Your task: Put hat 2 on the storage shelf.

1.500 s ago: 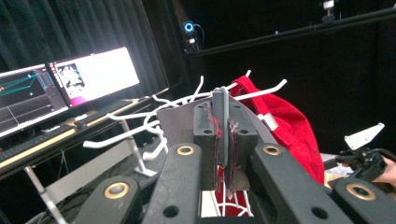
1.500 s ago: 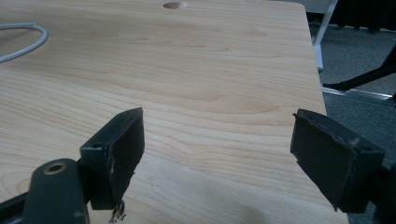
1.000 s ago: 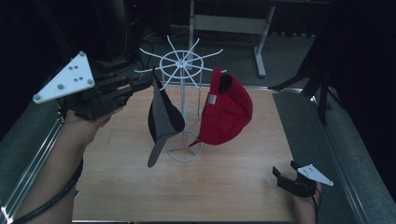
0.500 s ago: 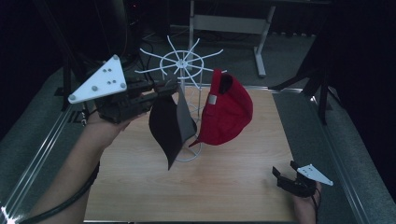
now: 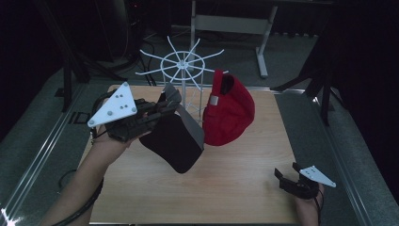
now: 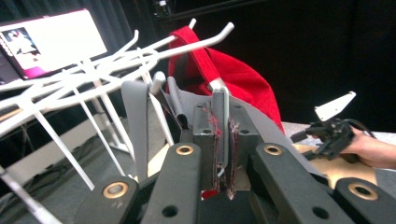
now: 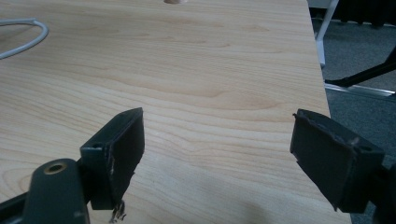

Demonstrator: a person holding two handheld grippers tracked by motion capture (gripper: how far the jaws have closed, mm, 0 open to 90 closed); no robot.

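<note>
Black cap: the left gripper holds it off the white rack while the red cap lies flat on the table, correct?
Not quite. The red cap hangs on the white rack, as the high view shows. The left gripper does hold the black cap off the rack.

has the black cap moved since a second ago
Yes. The black fabric cap, clamped in the left gripper, has come off the white wire rack, down toward the wooden table.

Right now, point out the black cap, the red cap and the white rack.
black cap [image 5: 171, 146]: high view, crown.
red cap [image 5: 233, 115]: high view, crown.
white rack [image 5: 183, 61]: high view, hub.
</note>
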